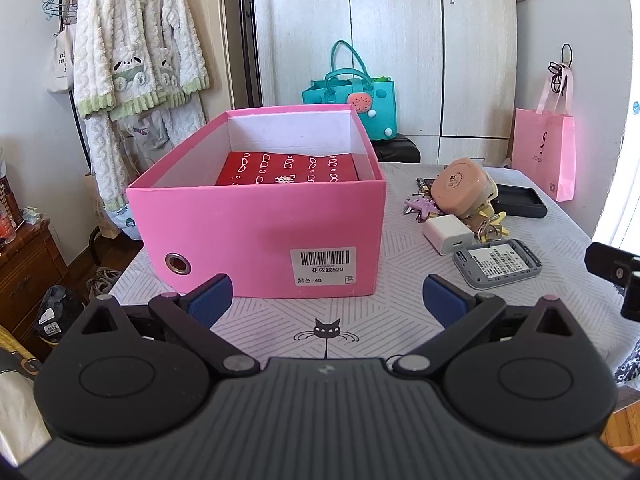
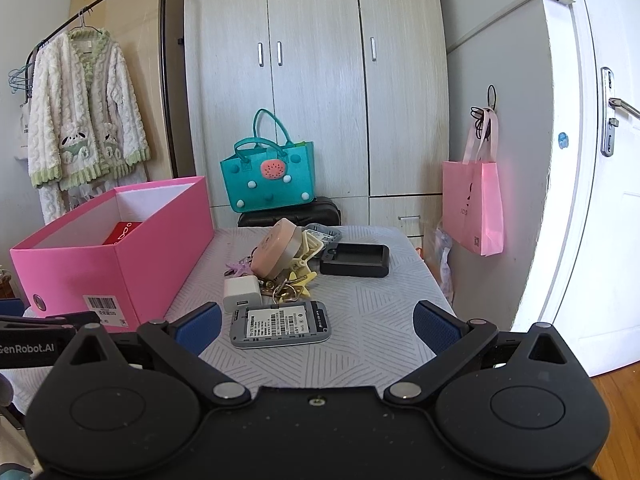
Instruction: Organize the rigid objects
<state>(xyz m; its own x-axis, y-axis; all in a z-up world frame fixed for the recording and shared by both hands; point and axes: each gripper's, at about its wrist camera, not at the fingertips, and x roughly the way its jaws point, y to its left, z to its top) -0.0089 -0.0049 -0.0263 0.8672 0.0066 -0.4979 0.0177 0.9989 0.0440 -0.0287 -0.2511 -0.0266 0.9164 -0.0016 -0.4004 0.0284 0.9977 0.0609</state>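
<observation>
A pink open box (image 1: 260, 220) stands on the table and holds a red box (image 1: 288, 170); it also shows in the right wrist view (image 2: 116, 256). To its right lies a pile: a grey device with a label (image 2: 280, 324) (image 1: 498, 263), a white charger (image 2: 242, 294) (image 1: 448, 234), a round peach case (image 2: 274, 252) (image 1: 460, 188), keys with a yellow charm (image 2: 294, 284), and a black tray (image 2: 356, 260) (image 1: 520, 200). My left gripper (image 1: 326, 300) is open and empty, just in front of the pink box. My right gripper (image 2: 316, 328) is open and empty, around the grey device's near side.
The table has a pale patterned cloth (image 1: 360, 312). A teal felt bag (image 2: 268, 178) sits on a black case behind the table. A pink paper bag (image 2: 474, 208) hangs at the right by a white door. A clothes rack with a robe (image 2: 80, 120) stands at left.
</observation>
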